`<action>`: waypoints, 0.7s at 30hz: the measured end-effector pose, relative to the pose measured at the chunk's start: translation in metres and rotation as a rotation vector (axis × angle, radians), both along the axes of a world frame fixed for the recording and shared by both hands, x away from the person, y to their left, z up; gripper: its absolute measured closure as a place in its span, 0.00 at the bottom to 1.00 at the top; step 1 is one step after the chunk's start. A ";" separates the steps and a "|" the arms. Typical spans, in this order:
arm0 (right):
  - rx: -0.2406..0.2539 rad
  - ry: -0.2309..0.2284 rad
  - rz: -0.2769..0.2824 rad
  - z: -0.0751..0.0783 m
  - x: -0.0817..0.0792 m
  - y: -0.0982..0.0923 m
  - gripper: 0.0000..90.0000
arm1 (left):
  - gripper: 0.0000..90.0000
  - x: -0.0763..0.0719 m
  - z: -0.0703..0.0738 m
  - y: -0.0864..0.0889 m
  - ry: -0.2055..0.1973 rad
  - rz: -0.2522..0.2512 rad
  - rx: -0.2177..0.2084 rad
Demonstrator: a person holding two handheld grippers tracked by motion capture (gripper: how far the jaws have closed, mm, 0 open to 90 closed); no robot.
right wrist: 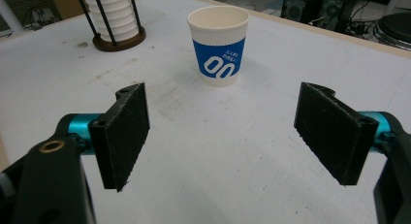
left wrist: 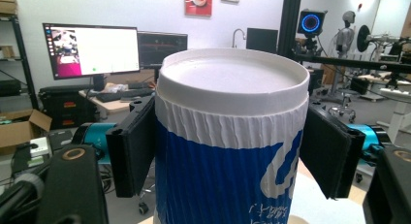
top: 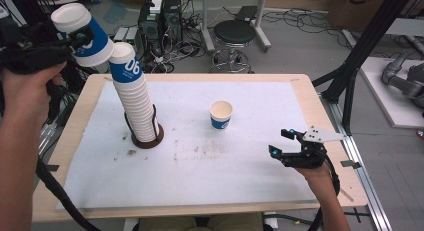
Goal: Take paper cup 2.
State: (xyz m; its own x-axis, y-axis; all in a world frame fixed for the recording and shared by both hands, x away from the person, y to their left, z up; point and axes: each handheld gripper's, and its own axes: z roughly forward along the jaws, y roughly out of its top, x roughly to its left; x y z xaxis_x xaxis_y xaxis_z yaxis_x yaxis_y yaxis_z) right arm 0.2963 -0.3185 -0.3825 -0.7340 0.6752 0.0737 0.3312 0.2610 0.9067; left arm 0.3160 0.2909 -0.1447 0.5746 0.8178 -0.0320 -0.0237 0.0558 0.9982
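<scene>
My left gripper (top: 82, 41) is raised above the table's far left corner and shut on a blue-and-white paper cup (top: 85, 33). In the left gripper view the cup (left wrist: 232, 78) is upside down, its closed base toward the camera, with both pads (left wrist: 133, 146) pressed on its ribbed sides. Just right of it, a tall stack of the same cups (top: 137, 98) leans in a dark wire stand (top: 147, 141). One cup (top: 221, 114) stands upright mid-table. My right gripper (top: 281, 142) rests low at the front right, open and holding nothing, with that upright cup (right wrist: 218, 44) ahead of it.
A white mat (top: 200, 166) covers the wooden table (top: 320, 121). Beyond the far edge are a black stool (top: 234, 33) and computer towers (top: 160, 18) with cables. A black frame post (top: 360, 56) rises at the right.
</scene>
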 end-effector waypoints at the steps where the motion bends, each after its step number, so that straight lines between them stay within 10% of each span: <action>1: 0.001 0.002 -0.002 0.000 0.000 0.000 0.23 | 0.31 -0.002 -0.001 0.003 0.002 0.003 -0.001; 11: 0.003 0.000 -0.003 0.000 0.000 0.000 0.23 | 0.31 -0.032 -0.027 0.028 0.011 -0.012 0.045; 21: 0.001 -0.001 -0.007 0.001 0.000 0.001 0.23 | 0.31 -0.049 -0.087 0.026 0.063 -0.094 0.057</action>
